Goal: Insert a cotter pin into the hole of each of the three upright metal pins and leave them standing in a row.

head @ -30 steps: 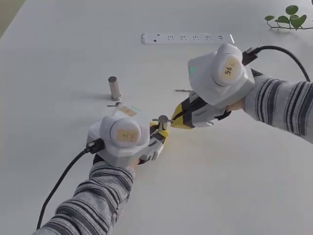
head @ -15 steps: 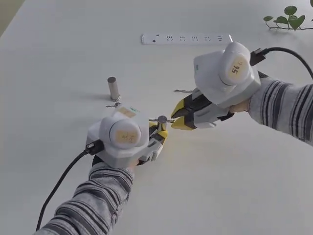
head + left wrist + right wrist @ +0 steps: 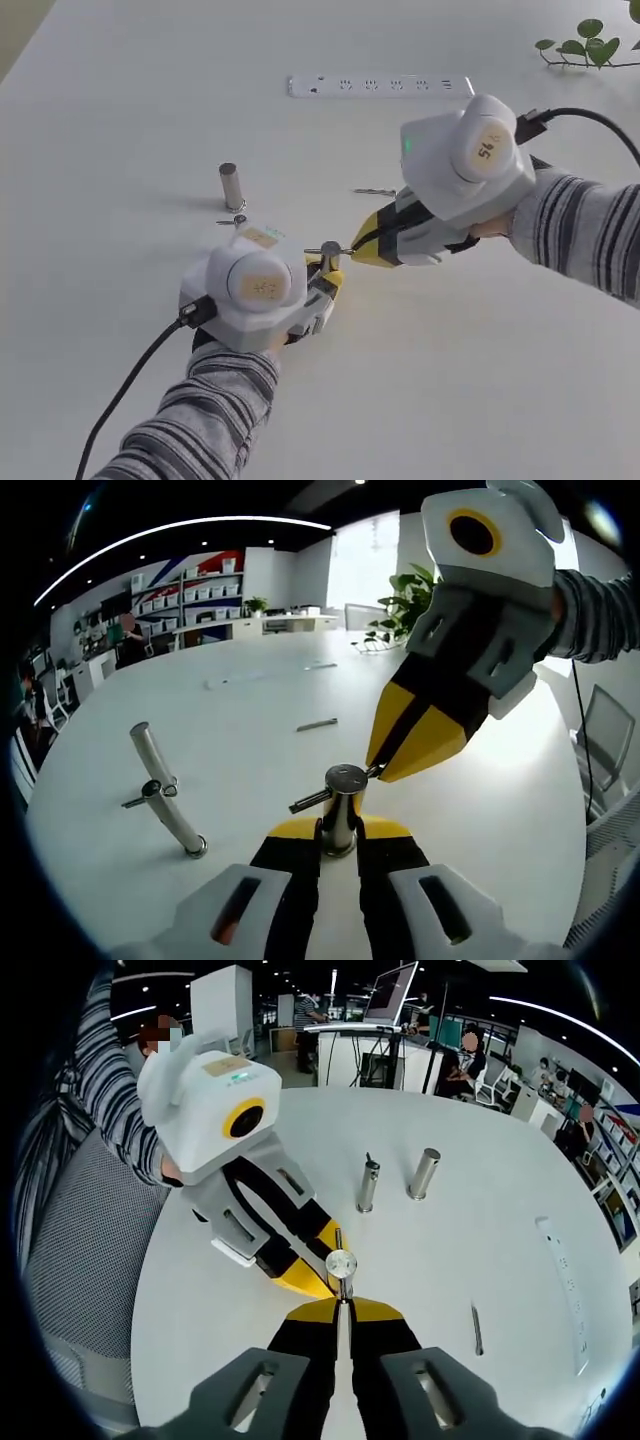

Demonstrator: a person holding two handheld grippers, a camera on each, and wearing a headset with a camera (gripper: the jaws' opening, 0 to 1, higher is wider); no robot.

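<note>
Your right gripper (image 3: pixel 358 249) just re-closed on the cotter pin (image 3: pixel 306 801) (left gripper (image 3: pixel 325 280) clamps the mid-table metal pin (image 3: pixel 342 798)), so the second insertion looks nearly seated.

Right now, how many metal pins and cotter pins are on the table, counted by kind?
Metal pins: 3 (plain pin, pinned pin, gripped pin)
Cotter pins: 3 (loose cotter pin, fitted cotter pin, gripped cotter pin)
Total: 6
</note>
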